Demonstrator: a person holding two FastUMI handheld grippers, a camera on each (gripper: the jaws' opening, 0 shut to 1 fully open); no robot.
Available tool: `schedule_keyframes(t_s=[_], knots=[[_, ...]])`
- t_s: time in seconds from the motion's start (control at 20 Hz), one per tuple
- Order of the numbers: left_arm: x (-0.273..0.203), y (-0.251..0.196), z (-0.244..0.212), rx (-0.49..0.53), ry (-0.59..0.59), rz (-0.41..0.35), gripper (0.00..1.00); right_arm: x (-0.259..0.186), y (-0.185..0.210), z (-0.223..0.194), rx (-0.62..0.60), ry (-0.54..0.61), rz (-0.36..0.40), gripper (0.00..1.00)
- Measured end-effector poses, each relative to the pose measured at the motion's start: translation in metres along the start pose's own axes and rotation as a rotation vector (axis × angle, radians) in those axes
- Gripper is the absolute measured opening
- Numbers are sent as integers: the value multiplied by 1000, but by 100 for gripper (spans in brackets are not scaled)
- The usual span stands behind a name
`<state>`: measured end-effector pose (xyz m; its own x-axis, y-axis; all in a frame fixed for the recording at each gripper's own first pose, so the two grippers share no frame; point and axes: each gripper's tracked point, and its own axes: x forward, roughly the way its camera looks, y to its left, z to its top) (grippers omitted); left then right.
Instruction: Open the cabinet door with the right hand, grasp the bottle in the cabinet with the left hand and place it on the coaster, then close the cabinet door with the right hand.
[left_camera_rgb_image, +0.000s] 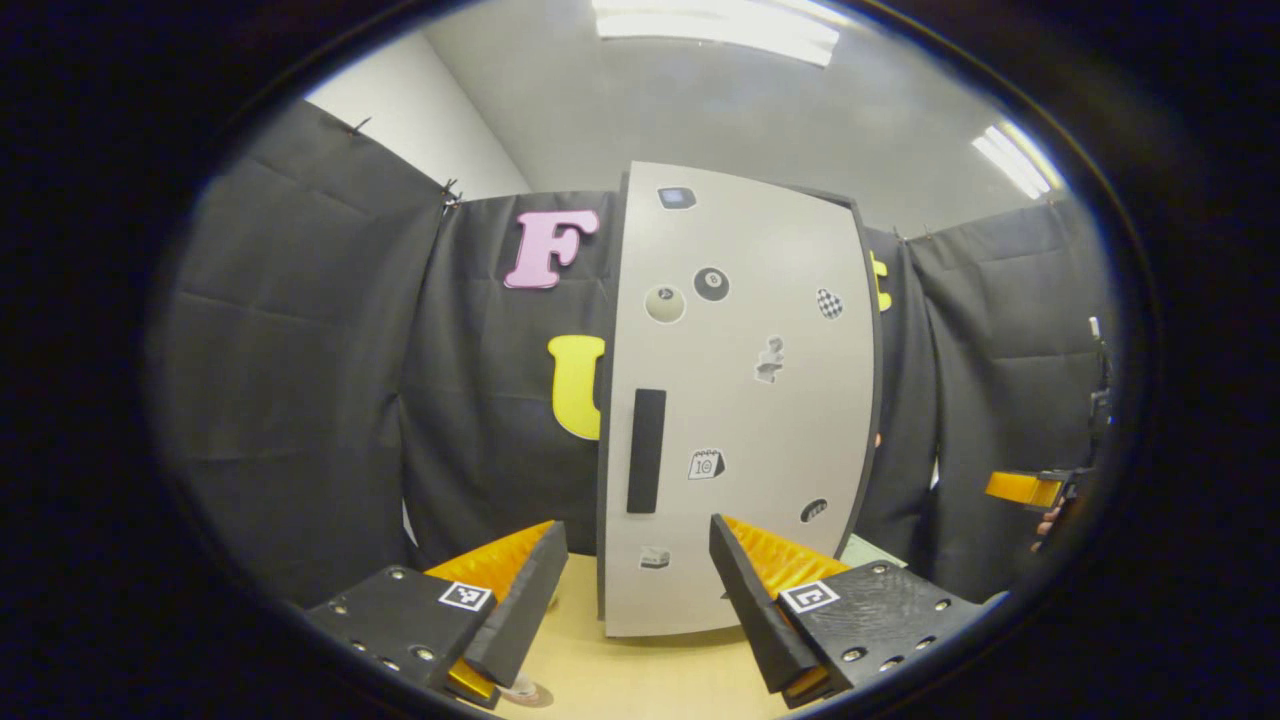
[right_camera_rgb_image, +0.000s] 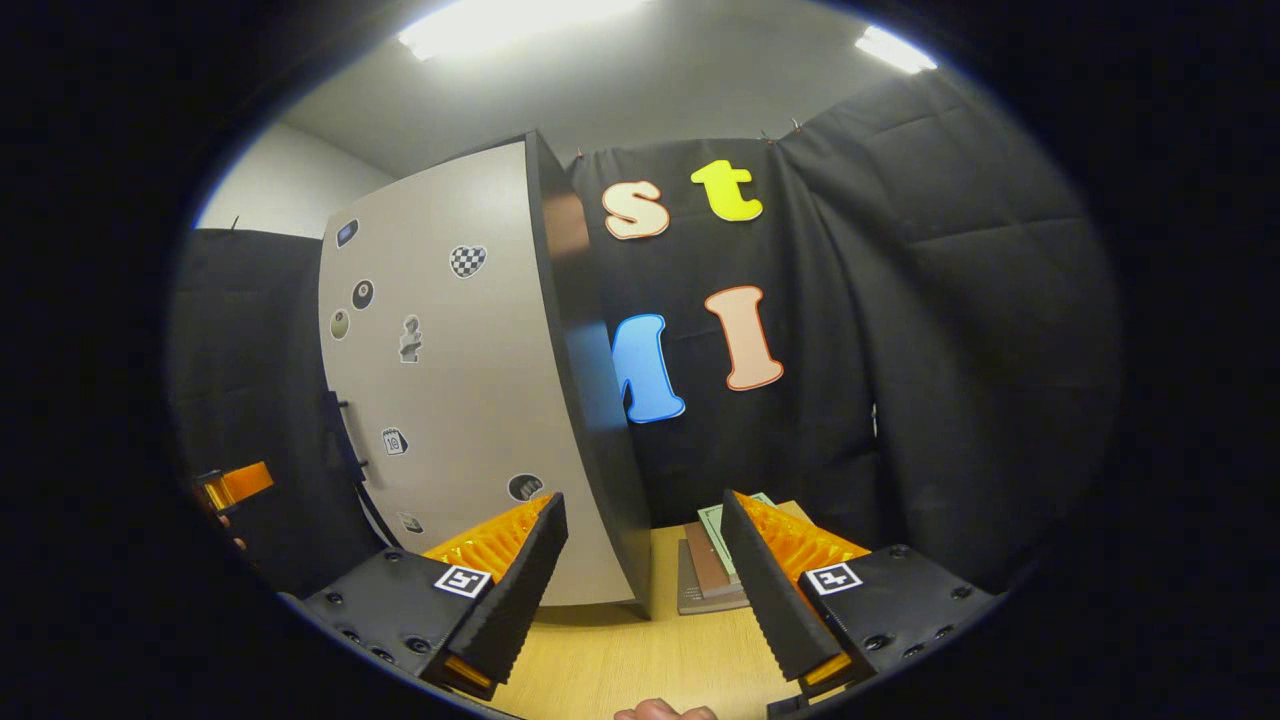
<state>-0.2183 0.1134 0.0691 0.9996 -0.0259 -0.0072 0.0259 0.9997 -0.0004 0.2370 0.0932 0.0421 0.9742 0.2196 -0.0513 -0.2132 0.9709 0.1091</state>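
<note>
Left gripper (left_camera_rgb_image: 635, 585): fingers spread, empty, low centre of the left gripper view, facing the cabinet (left_camera_rgb_image: 740, 400). Door (left_camera_rgb_image: 760, 420) closed; dark handle (left_camera_rgb_image: 646, 450) on its left side. Cabinet stands on the desk (left_camera_rgb_image: 640, 680). Right gripper (right_camera_rgb_image: 640, 585): fingers spread, empty, pointed at the cabinet's right edge (right_camera_rgb_image: 590, 400). Flat mats (right_camera_rgb_image: 712, 565) lie on the desk right of the cabinet. Bottle hidden.
</note>
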Motion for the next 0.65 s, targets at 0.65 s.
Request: schedule_keyframes(t_s=[0.65], knots=[[1,38,-35,-2,39,-63,88,-12,29,-40,-37,43,-110,98]])
